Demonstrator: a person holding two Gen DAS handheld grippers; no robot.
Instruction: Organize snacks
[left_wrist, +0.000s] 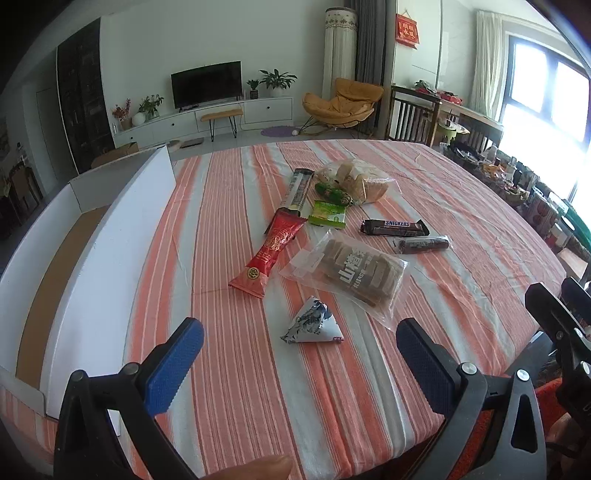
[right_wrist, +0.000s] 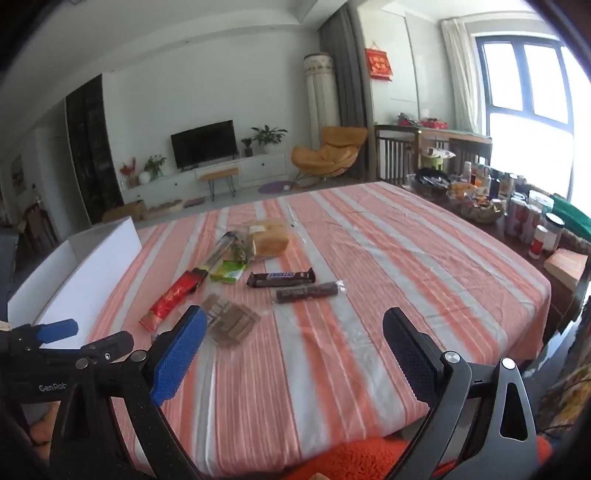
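Your two handheld grippers
Left gripper (left_wrist: 300, 358) and right gripper (right_wrist: 295, 350): black frames, silver screws, textured blue pads (left_wrist: 173, 365); white "GenRob" lettering.

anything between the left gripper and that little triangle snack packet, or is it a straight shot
Nothing visible is in the way. The left gripper is open with the triangular packet just ahead between its fingers, only bare striped tablecloth before it. The clear-wrapped brown snack pack lies beyond.

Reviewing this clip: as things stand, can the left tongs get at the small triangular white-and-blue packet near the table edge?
Probably yes. The triangular packet lies alone on the striped cloth, just ahead of the open, empty left tongs, apart from the clear-wrapped brown bar pack. Nothing sits between.
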